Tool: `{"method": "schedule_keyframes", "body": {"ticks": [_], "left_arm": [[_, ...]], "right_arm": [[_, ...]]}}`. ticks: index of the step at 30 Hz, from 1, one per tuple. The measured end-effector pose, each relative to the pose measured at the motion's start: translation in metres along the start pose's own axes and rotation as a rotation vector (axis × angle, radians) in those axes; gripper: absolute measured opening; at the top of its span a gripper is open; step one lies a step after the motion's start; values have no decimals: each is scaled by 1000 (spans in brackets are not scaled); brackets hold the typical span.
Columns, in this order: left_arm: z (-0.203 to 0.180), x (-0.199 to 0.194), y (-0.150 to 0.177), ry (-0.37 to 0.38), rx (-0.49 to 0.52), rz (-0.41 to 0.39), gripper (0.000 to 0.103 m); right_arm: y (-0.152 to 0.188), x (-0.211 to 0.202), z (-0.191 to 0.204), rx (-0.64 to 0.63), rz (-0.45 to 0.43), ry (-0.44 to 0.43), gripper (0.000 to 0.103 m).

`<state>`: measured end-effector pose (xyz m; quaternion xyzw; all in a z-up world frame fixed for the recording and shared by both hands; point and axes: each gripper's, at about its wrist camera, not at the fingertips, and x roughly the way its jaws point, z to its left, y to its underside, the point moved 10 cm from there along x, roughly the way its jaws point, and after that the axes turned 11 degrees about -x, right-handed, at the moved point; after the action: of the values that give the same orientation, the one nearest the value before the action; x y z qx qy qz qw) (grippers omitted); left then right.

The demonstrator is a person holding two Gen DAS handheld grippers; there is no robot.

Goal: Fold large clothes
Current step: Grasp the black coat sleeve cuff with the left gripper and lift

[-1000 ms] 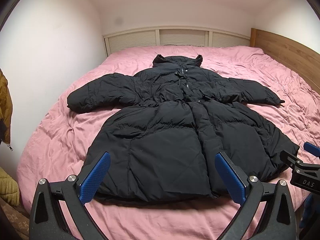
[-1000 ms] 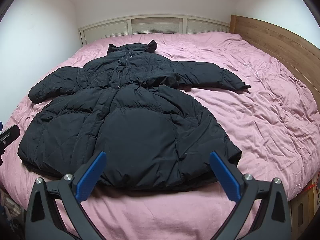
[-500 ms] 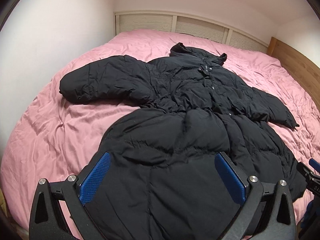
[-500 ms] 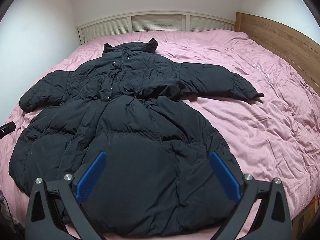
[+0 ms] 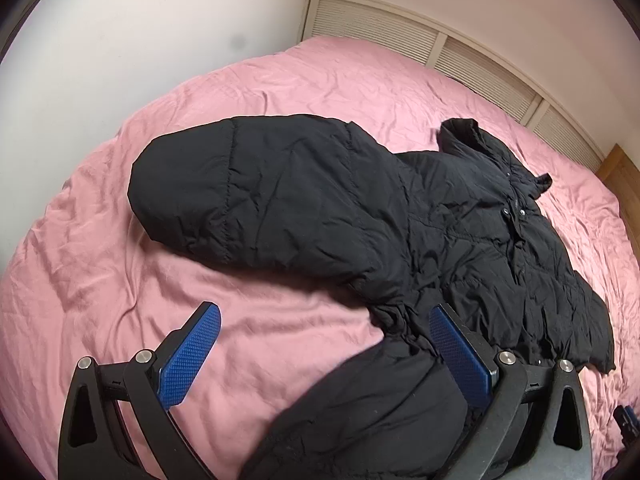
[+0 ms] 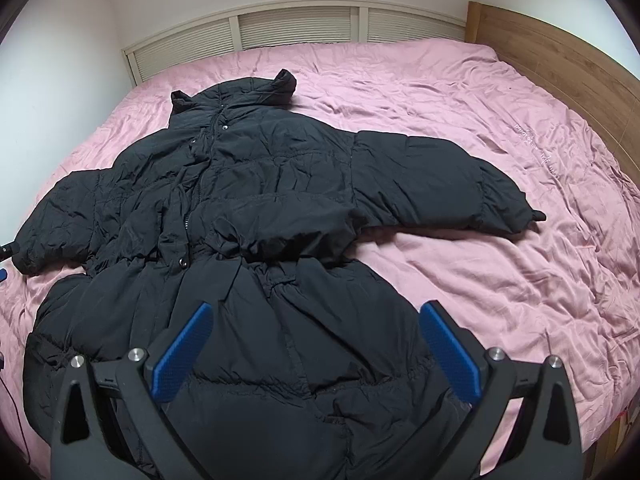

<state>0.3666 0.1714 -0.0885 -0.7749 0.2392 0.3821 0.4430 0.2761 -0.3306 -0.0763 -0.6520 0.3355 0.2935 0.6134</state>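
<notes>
Now both cameras have advanced: left gripper [image 5: 324, 354], jaws apart, nears the puffer coat's [image 6: 256, 216] sleeve [image 5: 256, 192] at frame centre; right gripper [image 6: 316, 350], likewise apart, hovers over its skirt, so folding is about to begin.

A bed with wrinkled pink bedding [image 6: 460, 128] stood against white walls [image 5: 140, 28], louvred panels [image 6: 296, 26] and a wooden headboard [image 6: 560, 56].

We see both views closer over the black coat [image 6: 256, 208]: the left gripper [image 5: 324, 354] now sits beside its sleeve [image 5: 256, 196], the right gripper [image 6: 316, 350] above the skirt.
</notes>
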Motion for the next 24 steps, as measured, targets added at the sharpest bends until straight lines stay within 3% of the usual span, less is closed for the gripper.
{"method": "schedule_keyframes", "body": {"ticks": [4, 10, 14, 24], "left_arm": [[33, 21, -31, 36, -128, 18, 102], [79, 48, -67, 150, -429, 46, 101], [96, 65, -76, 201, -582, 69, 98], [103, 99, -59, 232, -726, 175, 97]], "right_arm": [[-17, -2, -7, 10, 35, 24, 103], [-40, -7, -17, 17, 67, 63, 103], [-49, -11, -20, 34, 78, 81, 103], [-68, -21, -20, 52, 93, 112, 103]]}}
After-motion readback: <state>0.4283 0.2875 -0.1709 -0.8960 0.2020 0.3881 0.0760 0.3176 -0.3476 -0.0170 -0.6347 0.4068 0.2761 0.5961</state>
